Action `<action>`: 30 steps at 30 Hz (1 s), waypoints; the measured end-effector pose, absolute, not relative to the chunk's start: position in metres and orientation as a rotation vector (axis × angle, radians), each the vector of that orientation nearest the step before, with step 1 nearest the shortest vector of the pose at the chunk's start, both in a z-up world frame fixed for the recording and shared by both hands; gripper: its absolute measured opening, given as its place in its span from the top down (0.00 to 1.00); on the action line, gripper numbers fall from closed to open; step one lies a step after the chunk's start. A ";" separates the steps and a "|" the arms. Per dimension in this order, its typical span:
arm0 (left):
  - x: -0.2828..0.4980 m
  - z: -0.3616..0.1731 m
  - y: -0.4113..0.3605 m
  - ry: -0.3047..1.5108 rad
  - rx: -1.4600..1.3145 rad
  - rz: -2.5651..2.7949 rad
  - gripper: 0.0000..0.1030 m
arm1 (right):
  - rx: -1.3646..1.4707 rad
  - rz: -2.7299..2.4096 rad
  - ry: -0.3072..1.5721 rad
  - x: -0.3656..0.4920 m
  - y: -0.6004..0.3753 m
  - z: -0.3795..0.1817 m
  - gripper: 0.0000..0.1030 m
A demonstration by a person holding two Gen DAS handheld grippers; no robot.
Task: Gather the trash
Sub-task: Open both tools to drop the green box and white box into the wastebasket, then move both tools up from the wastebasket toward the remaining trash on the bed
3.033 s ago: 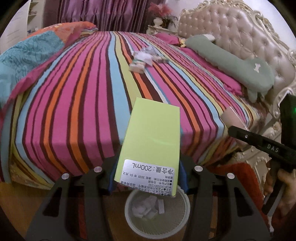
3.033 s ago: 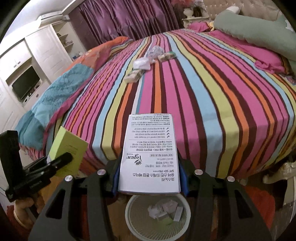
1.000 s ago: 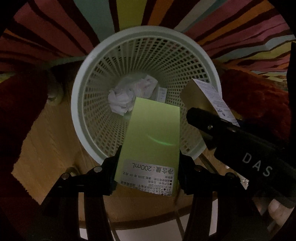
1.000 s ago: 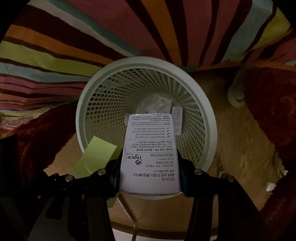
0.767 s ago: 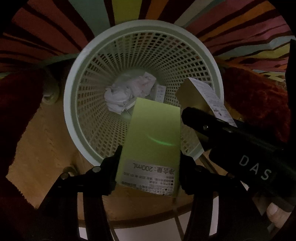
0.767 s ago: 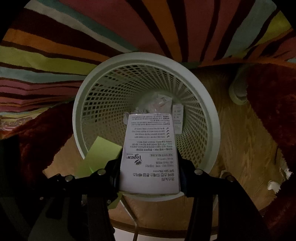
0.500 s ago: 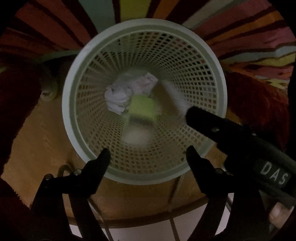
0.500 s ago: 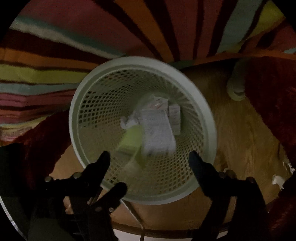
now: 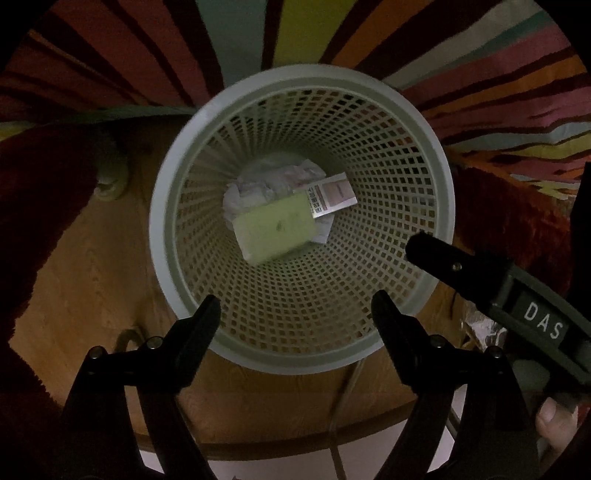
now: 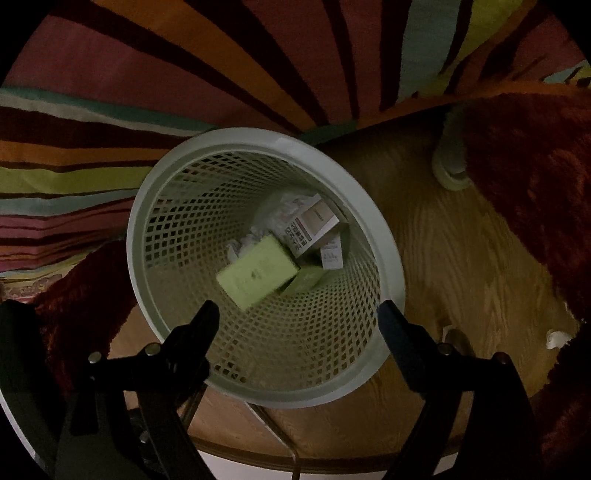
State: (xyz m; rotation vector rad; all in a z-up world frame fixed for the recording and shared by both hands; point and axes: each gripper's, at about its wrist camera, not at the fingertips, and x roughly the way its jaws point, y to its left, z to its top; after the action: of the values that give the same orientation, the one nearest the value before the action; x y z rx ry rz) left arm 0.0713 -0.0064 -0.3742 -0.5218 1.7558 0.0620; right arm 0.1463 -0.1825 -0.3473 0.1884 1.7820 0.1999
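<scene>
A white mesh wastebasket (image 9: 207, 332) (image 10: 384, 236) stands on the wooden floor below both grippers. At its bottom lie a light green box (image 9: 275, 230) (image 10: 256, 277), a white printed box (image 9: 332, 197) (image 10: 314, 225) and crumpled white paper (image 9: 255, 190) (image 10: 273, 214). My left gripper (image 9: 295, 308) hangs open over the basket's near rim, nothing between its fingers. My right gripper (image 10: 297, 317) also stands open and empty above the basket. One finger of the right gripper (image 9: 458, 267) reaches in from the right in the left wrist view.
The striped bedspread (image 9: 303, 33) (image 10: 221, 66) hangs down just behind the basket. A dark red shaggy rug (image 9: 40, 206) (image 10: 532, 206) lies on both sides. A person's fingertip (image 9: 554, 421) shows on the right gripper's handle. A pale round bed foot (image 10: 448, 166) stands on the floor.
Both grippers opened over the basket. The green box dropped from the left one and the white printed box from the right one; both now lie at the bottom.
</scene>
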 end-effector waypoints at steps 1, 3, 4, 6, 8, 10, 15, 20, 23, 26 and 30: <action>0.071 -0.373 -0.005 1.751 -0.526 0.067 0.21 | 0.193 0.199 1.783 0.146 -0.183 -0.347 0.19; 0.070 -0.370 -0.001 1.741 -0.538 0.077 0.21 | 0.202 0.198 1.784 0.145 -0.186 -0.347 0.19; 0.071 -0.372 -0.001 1.738 -0.540 0.081 0.21 | 0.206 0.195 1.782 0.144 -0.187 -0.346 0.19; 0.070 -0.368 0.001 1.728 -0.542 0.089 0.21 | 0.214 0.190 1.775 0.144 -0.191 -0.344 0.19; 0.070 -0.364 0.002 1.714 -0.540 0.093 0.21 | 0.224 0.186 1.763 0.144 -0.194 -0.340 0.19; 0.069 -0.357 0.003 1.693 -0.532 0.092 0.21 | 0.235 0.185 1.744 0.143 -0.196 -0.337 0.19; 0.070 -0.336 0.006 1.628 -0.491 0.083 0.21 | 0.252 0.195 1.699 0.142 -0.199 -0.322 0.19; 0.070 -0.307 0.012 1.539 -0.469 0.083 0.21 | 0.270 0.209 1.607 0.141 -0.203 -0.292 0.19; 0.069 -0.288 0.016 1.479 -0.470 0.079 0.21 | 0.287 0.221 1.559 0.141 -0.207 -0.271 0.19; 0.067 -0.266 0.019 1.409 -0.454 0.081 0.21 | 0.290 0.232 1.507 0.140 -0.212 -0.252 0.19; 0.062 -0.237 0.024 1.302 -0.391 0.104 0.21 | 0.254 0.241 1.430 0.140 -0.219 -0.227 0.19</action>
State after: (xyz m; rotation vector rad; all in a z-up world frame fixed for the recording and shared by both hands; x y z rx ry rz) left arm 0.0624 0.0240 -0.2367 -0.3913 1.3019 0.1040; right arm 0.1400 -0.2188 -0.2271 0.2540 1.4302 0.2409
